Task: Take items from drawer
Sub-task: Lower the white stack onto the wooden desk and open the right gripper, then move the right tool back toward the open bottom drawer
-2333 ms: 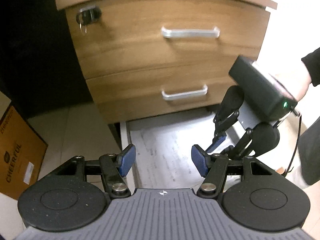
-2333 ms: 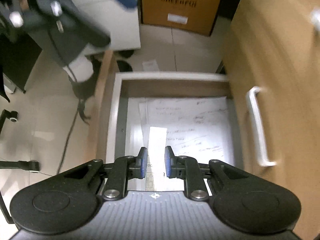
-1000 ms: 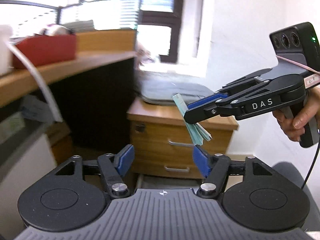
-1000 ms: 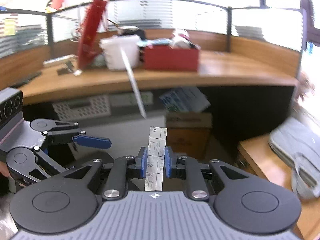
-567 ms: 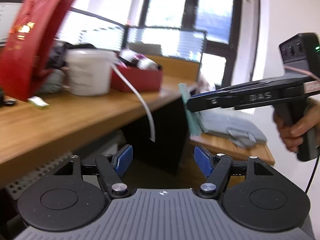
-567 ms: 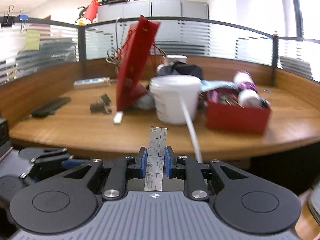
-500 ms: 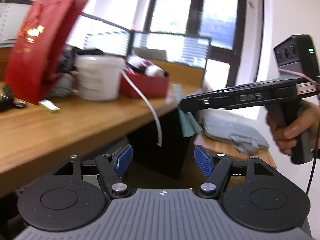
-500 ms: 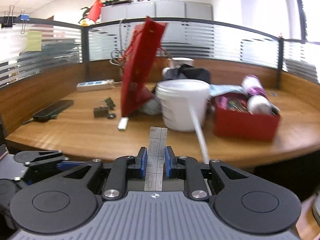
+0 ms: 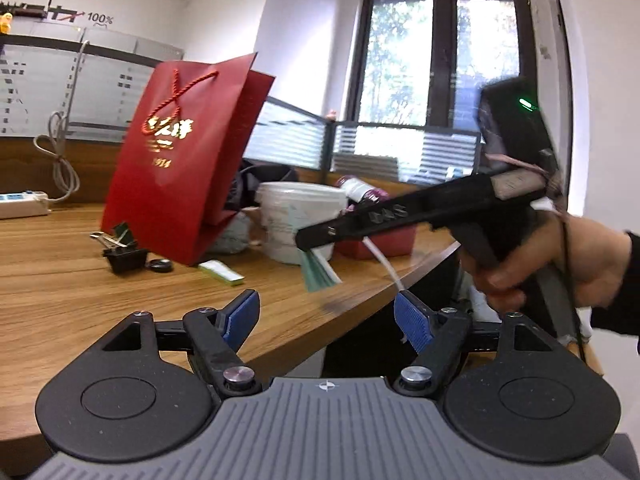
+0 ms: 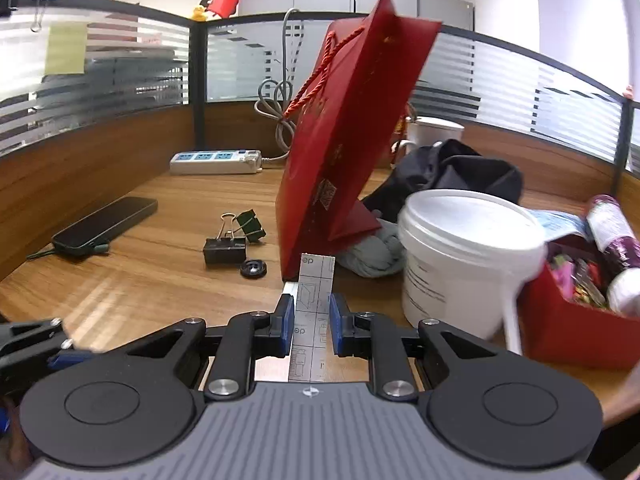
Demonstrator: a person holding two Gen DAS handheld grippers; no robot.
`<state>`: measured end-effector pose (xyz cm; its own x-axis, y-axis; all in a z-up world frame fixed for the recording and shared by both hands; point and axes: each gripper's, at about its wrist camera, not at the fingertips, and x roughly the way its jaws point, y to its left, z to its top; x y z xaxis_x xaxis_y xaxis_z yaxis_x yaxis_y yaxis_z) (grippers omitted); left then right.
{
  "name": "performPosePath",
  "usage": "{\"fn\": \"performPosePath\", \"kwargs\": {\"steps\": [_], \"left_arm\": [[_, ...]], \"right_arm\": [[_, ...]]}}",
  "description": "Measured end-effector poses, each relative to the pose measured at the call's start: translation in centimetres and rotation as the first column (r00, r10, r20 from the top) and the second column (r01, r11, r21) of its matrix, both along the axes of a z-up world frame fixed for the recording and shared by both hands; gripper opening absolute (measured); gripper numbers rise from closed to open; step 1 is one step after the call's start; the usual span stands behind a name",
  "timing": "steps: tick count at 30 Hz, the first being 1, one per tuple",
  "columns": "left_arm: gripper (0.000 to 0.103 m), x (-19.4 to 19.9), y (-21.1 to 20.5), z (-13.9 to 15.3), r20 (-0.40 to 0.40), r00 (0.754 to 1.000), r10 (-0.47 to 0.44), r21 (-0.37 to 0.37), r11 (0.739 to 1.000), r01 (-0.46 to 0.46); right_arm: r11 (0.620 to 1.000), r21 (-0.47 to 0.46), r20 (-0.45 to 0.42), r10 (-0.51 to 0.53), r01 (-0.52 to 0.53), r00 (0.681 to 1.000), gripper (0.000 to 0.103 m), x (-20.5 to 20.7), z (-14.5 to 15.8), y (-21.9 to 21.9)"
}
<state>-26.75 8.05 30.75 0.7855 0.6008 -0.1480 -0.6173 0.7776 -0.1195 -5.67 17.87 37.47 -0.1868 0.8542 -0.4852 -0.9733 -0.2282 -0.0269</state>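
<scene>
Right tongs (image 10: 310,330) are pinching the strip (image 10: 314,312) upright over the counter (image 10: 140,276), probably for setting down, while my empty left tongs (image 9: 326,318) are spreading.

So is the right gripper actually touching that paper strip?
Touching. The right wrist view shows the right gripper closed on the paper strip, with both blue pads pressed against its edges and no gap.

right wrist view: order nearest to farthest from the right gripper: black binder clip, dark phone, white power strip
From the right gripper, shut on a printed paper strip:
1. Black binder clip, just ahead and left on the wooden desk.
2. Dark phone, farther left, by the desk's wooden side panel.
3. White power strip, at the back against the partition.
</scene>
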Motion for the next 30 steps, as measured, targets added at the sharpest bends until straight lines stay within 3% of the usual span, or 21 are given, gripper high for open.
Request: {"fn": "performPosePath", "kwargs": {"steps": [4,6,12,19,21,25,27,30], "left_arm": [[0.077,-0.4,0.5,-0.3,-0.011,1.000,0.017,-0.012,1.000,-0.017],[0.077,-0.6,0.7,-0.3,-0.014,1.000,0.021,-0.013,1.000,-0.021],[0.077,-0.7,1.3,-0.3,-0.018,1.000,0.021,-0.017,1.000,-0.022],[0.077,0.1,1.1,-0.3,-0.024,1.000,-0.006,-0.007,1.000,0.006],[0.077,0.4,1.0,-0.3,-0.027,0.999,-0.019,-0.004,1.000,0.019],[0.077,1.2,0.7,-0.3,-0.033,0.999,-0.043,0.005,0.999,0.044],[0.077,1.7,0.6,-0.4,-0.034,0.998,-0.057,0.005,0.998,0.057],[0.077,2.7,0.3,-0.5,-0.042,0.996,-0.084,0.008,0.996,0.085]], "right_arm": [[1.000,-0.009,0.004,0.001,-0.001,1.000,0.023,-0.6,-0.8,1.6],[1.000,-0.010,0.001,-0.004,0.004,1.000,0.034,-0.7,-1.1,1.9],[1.000,-0.001,0.002,0.003,-0.003,1.000,0.036,-0.5,-1.0,1.1],[0.999,0.029,-0.019,-0.020,0.021,1.000,0.045,1.2,-0.1,-2.0],[0.999,0.039,-0.037,-0.032,0.033,0.999,0.056,2.0,0.2,-3.1],[0.996,0.064,-0.052,-0.060,0.064,0.997,0.061,3.4,0.8,-5.3],[0.994,0.076,-0.057,-0.078,0.082,0.995,0.070,4.1,0.9,-6.6],[0.989,0.095,-0.061,-0.106,0.112,0.992,0.076,5.0,1.0,-8.5]]}}
